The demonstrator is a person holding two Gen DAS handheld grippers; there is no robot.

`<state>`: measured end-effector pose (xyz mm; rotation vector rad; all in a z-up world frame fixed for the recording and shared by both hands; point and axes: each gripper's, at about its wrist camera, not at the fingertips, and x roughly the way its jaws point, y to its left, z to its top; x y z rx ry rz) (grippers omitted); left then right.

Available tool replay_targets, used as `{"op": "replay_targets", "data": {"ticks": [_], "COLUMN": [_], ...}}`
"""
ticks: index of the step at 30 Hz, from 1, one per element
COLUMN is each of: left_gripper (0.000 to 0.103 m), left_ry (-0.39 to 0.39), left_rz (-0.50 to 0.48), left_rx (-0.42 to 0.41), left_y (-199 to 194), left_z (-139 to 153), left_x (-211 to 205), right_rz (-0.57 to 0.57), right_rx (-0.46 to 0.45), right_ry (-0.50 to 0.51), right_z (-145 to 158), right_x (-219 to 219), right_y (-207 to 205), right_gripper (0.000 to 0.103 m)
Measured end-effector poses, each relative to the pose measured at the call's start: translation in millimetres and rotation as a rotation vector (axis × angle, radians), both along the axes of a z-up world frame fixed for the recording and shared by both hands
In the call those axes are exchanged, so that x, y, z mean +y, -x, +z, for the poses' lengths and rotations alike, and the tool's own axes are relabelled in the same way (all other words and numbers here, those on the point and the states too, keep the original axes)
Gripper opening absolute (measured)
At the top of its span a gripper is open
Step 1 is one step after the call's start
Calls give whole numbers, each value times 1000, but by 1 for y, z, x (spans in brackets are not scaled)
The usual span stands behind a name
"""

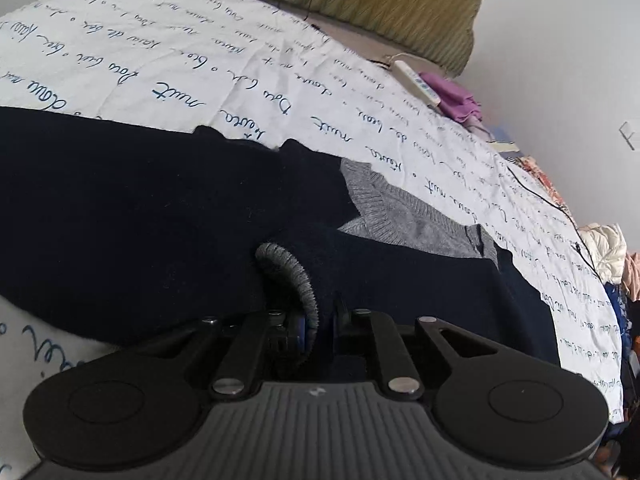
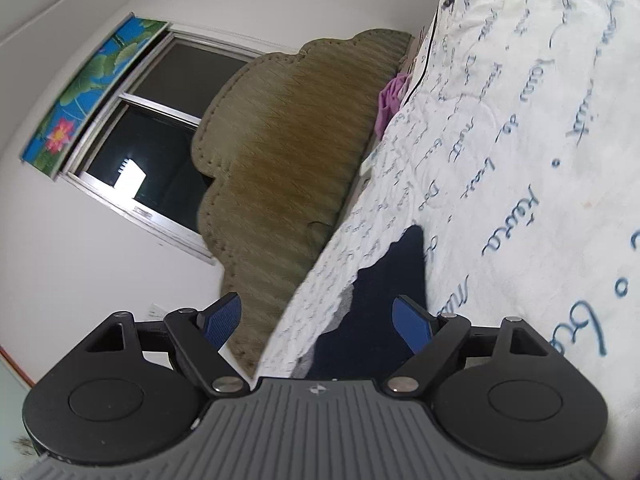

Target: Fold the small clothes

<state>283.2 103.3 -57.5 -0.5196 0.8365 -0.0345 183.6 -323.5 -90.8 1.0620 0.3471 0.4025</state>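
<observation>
A small navy sweater (image 1: 140, 208) with a grey knit collar panel (image 1: 400, 216) lies on a white bedspread (image 1: 160, 52) printed with blue script. My left gripper (image 1: 316, 328) is shut on the sweater's grey ribbed cuff (image 1: 292, 276), which curls up between the jaws. My right gripper (image 2: 320, 320) is open and empty, tilted sideways above the bedspread (image 2: 520, 140). A navy part of the sweater (image 2: 380, 292) lies between and beyond its blue pads (image 2: 222, 320).
An olive scalloped headboard (image 2: 280, 152) stands at the bed's far end. A white remote (image 1: 416, 80), purple cloth (image 1: 456, 96), a black cable (image 1: 540, 196) and a pile of clothes (image 1: 604, 248) lie along the bed's right side. A window (image 2: 144, 128) is on the wall.
</observation>
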Motion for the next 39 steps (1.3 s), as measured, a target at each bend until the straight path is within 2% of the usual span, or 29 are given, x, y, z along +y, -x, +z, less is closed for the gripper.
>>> {"op": "replay_targets", "data": {"ticks": [3,5,7,8,10,11,12,14,17,20,21,23,24,27,30,32,34,35,39], "left_gripper": [12,12,12,12,10,10,9,9,9,10,10,12,14,26,49,83,86,86,86], "left_ry": [37,54,64,63,49,33,11,-26,-95,-161,-172,-221,-217,-184,-207,-270,-334,-332,-224], "left_rz": [-6,-15,-20,-22,-26,-23,-23,-39,-43,-68,-82,-103,-99,-86,-17,69,168,184,210], "left_rx": [-19,-25,-21,-18,-16,-18,-24,-43,-62,36,47,2,-2,-12,-61,-144,-192,-186,-116], "left_y": [4,5,6,6,6,6,7,8,4,-12,-15,-14,-14,-8,3,14,21,20,20], "left_z": [0,-2,-1,0,3,6,11,24,44,28,20,19,20,30,48,63,72,74,65], "left_x": [8,11,14,14,13,12,11,9,16,22,21,15,15,20,31,42,54,60,77], "right_rz": [-35,-19,41,76,121,134,140,125,118,120,119,118,118,121,124,126,130,130,131], "right_rx": [84,148,187,199,230,255,273,232,245,243,240,237,237,239,239,239,237,237,234], "right_ry": [186,316,360,384,454,505,546,560,499,495,500,508,505,479,446,417,392,386,382], "right_z": [17,24,24,23,21,18,13,6,2,1,1,2,1,-1,-2,-4,-5,-6,-6], "right_x": [8,18,28,35,49,56,61,63,53,53,54,56,55,52,48,45,42,42,42], "right_y": [-18,-39,-58,-67,-83,-89,-93,-87,-86,-85,-85,-86,-86,-86,-85,-85,-84,-84,-83], "right_gripper": [81,79,77,72,37,14,11,13,13,13,13,13,13,14,14,14,15,15,16]}}
